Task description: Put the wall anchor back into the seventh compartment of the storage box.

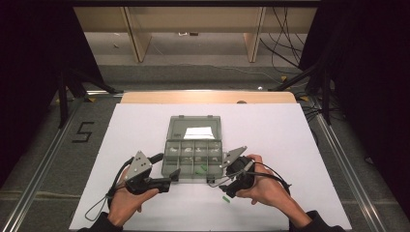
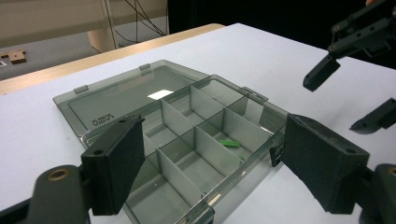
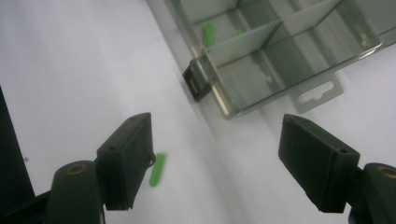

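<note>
A clear grey compartment box (image 1: pixel 170 159) lies open mid-table, its lid (image 1: pixel 176 126) folded back flat. One small green piece (image 1: pixel 203 168) rests in a front compartment, seen as the green piece (image 2: pixel 229 143) in the left gripper view. Another green piece (image 1: pixel 225 198) lies loose on the white table in front of the box. My left gripper (image 1: pixel 171 177) is at the box's front left corner, jaws wide apart around the box (image 2: pixel 187 116). My right gripper (image 3: pixel 217 120) hovers open over the table, the loose green piece (image 3: pixel 157 169) beside its left jaw and nothing between the jaws.
The white table top (image 1: pixel 300 145) stretches well to both sides of the box. A wooden strip (image 1: pixel 208 97) marks the far edge. Cables trail from both grippers near the person's hands. The box's hang tab (image 3: pixel 317 95) juts out toward my right gripper.
</note>
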A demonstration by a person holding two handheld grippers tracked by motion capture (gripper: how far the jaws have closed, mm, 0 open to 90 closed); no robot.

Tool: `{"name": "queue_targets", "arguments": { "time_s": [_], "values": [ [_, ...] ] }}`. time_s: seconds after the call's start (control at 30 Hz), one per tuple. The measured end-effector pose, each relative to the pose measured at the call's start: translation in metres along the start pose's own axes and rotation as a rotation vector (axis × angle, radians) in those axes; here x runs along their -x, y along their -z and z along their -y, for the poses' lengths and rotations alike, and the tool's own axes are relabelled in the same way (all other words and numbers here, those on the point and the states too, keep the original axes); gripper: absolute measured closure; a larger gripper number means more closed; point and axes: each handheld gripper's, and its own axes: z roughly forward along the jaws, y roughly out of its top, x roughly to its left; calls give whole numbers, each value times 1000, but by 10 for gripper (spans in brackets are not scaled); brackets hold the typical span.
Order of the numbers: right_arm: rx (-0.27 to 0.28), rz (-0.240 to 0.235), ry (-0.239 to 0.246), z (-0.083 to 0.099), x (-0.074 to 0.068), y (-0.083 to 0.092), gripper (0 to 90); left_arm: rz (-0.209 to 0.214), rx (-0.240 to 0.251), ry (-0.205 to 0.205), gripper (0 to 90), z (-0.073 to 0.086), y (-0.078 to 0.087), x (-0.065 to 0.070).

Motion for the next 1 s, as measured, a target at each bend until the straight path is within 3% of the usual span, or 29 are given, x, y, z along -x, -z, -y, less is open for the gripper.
{"name": "queue_targets", "arguments": {
  "time_s": [0.43,0.83,1.0],
  "values": [
    [-73,-37,-1,8,-7,-13,332,0,0,0,205,0,0,0],
    [-147,-83,43,11,-14,-24,444,-1,1,0,205,0,0,0],
    [-160,-81,56,11,-15,-27,491,-2,2,-4,205,0,0,0]
  ]
}}
